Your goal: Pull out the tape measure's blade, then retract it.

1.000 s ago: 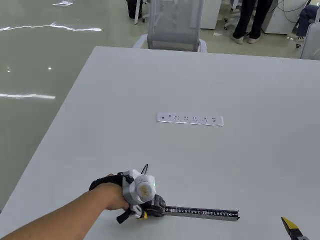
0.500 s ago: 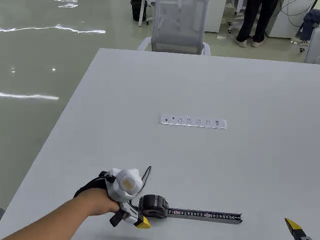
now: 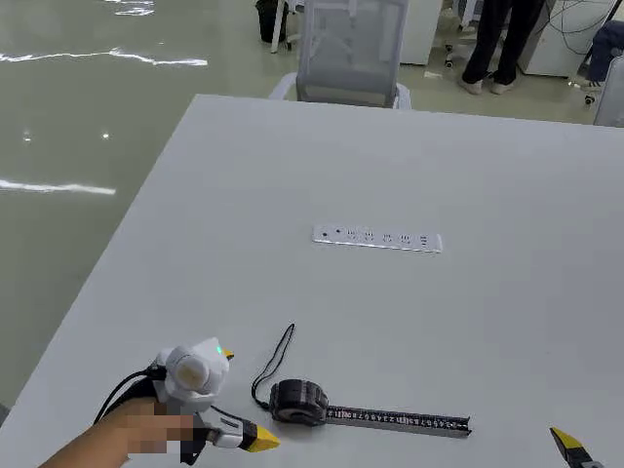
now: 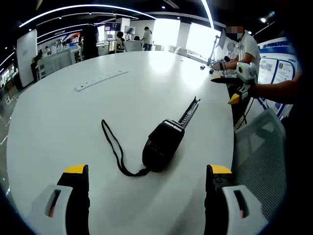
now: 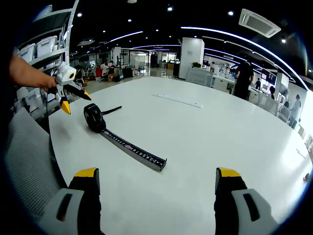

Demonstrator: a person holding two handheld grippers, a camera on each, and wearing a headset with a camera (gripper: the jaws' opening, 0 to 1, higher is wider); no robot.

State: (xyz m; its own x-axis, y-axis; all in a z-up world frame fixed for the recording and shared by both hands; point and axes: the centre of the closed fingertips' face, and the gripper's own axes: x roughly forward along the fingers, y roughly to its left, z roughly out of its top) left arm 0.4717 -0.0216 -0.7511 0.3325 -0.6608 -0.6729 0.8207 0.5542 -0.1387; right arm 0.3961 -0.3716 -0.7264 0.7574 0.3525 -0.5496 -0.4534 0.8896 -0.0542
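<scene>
Head view shows the black round-cased tape measure [image 3: 298, 402] lying near the front edge of the white table [image 3: 390, 156], with its dark marked blade [image 3: 400, 420] drawn out flat to the right. With the blade out, retracting looks next; it should go best with the case pinned firmly while the blade feeds back slowly. The left gripper [image 3: 252, 439] sits low just beside the case and the right gripper [image 5: 157, 172] faces the blade's tip from well apart, both spread wide and empty.
</scene>
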